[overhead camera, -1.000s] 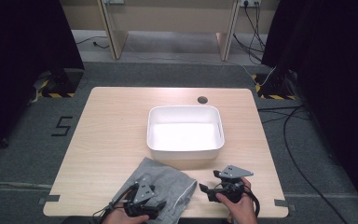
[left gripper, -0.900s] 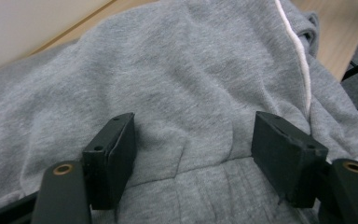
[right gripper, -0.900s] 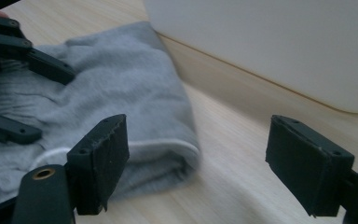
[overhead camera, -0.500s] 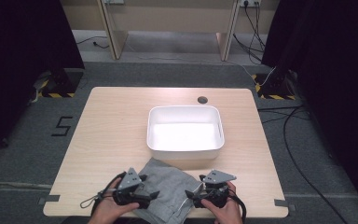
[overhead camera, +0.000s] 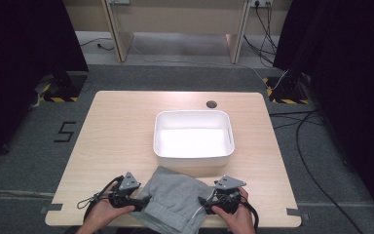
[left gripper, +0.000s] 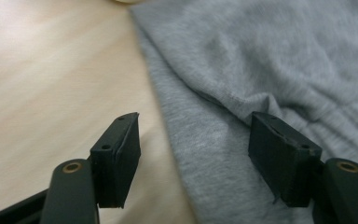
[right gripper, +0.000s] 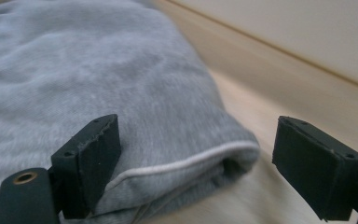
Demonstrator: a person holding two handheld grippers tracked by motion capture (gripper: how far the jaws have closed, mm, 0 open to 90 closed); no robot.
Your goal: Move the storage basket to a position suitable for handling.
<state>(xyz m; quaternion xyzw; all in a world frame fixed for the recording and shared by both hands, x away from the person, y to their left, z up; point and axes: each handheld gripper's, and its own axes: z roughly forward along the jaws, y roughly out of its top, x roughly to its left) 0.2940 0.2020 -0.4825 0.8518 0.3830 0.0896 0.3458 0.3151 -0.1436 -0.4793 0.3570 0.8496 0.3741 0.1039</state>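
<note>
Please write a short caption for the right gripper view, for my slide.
Open right gripper facing the folded edge of a grey garment with a white cord on a wooden table.

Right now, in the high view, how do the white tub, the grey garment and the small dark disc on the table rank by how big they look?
1. white tub
2. grey garment, somewhat smaller, though partly cut off by the frame's bottom edge
3. dark disc, by far the smallest

A black numeral "5" (overhead camera: 66,131) is marked on the grey floor (overhead camera: 24,146) left of the table.
</note>
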